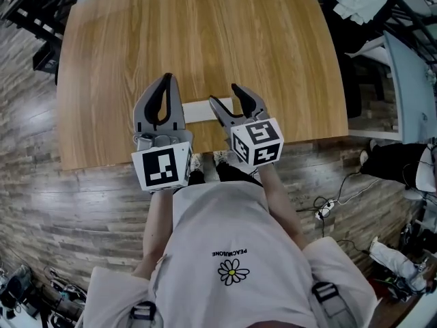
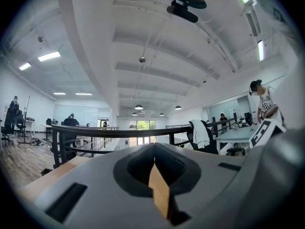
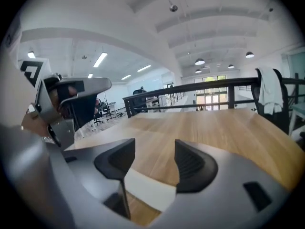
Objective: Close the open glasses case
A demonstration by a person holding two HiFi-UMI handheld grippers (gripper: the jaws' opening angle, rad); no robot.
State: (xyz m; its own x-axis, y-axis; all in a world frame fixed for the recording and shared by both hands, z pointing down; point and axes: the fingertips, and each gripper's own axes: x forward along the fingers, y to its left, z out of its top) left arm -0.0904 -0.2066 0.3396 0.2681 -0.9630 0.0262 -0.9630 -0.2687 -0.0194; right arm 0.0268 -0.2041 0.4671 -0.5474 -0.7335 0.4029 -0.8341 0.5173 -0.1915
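On the bench (image 1: 205, 33), close to its near edge, lies one glasses case (image 1: 198, 111). It shows as a flat white strip reaching from beside the left tongs (image 1: 166, 79) to under the right tongs (image 1: 223, 93). No view lets me tell whether its lid is up or down, or whether anything lies inside.

There are two tongs, each with one marker cube: the left cube (image 1: 162, 168) and the right cube (image 1: 257, 142). The left tongs are narrow, with the tips meeting and nothing gripped. In the left gripper view only a sliver of wood shows through the hollow behind the tips (image 2: 153, 149). The right tongs stand wide and hold nothing. In the right gripper view the white case (image 3: 147, 187) lies on the bench (image 3: 214, 128) below the gap between the jaws (image 3: 155, 149), apart from both pads.

The head view alone shows the whole bench top, the plank floor (image 1: 82, 210) around it and the person's white shirt (image 1: 232, 251) with one daisy printed on it. The left gripper view is tipped upward and shows no case: only the ceiling, lamps, a dark railing (image 2: 119, 132) and a person (image 2: 264, 104) standing at a far desk. The right gripper view takes in the left tongs (image 3: 71, 97) at its left edge and a chair (image 3: 269, 99) with a white cloth hung over it.
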